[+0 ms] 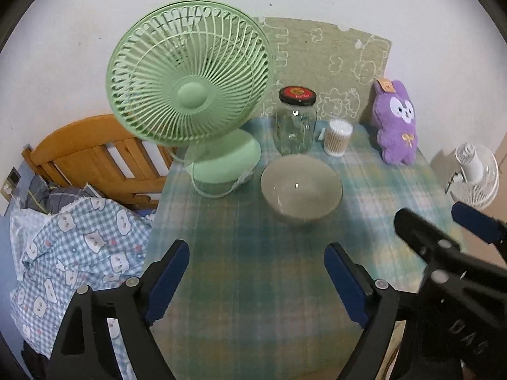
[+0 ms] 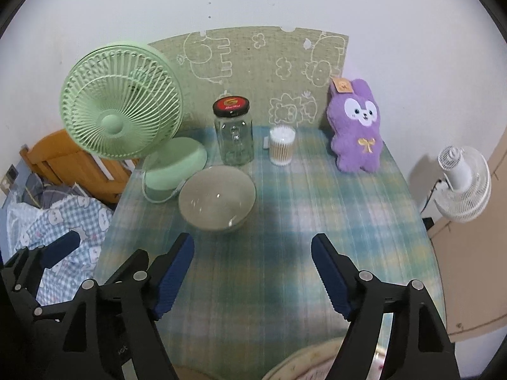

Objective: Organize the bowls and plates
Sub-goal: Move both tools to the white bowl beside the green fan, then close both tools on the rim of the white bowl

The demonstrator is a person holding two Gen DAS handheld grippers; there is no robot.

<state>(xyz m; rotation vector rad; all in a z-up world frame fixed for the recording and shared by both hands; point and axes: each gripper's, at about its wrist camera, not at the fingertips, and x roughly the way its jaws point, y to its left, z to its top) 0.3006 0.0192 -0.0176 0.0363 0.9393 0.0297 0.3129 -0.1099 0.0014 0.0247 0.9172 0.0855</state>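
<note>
A grey-beige bowl (image 1: 301,186) (image 2: 217,199) stands empty and upright on the plaid tablecloth (image 1: 253,285) (image 2: 285,209), close to the green fan's base. My left gripper (image 1: 256,248) is open, short of the bowl, with nothing between its blue pads; it also shows low on the left in the right wrist view (image 2: 106,245). My right gripper (image 2: 253,240) is open too, nearer than the bowl and slightly right of it, holding nothing; the left wrist view catches it at the right edge (image 1: 429,213). A beige patterned plate rim (image 2: 294,361) peeks out at the bottom, mostly hidden.
Behind the bowl are a green desk fan (image 1: 190,95) (image 2: 122,104), a glass jar with a red-black lid (image 1: 296,123) (image 2: 234,133), a cotton-swab tub (image 1: 338,137) (image 2: 281,145) and a purple plush (image 1: 396,123) (image 2: 356,126). A white fan (image 2: 462,183) stands right, bedding (image 1: 79,247) left.
</note>
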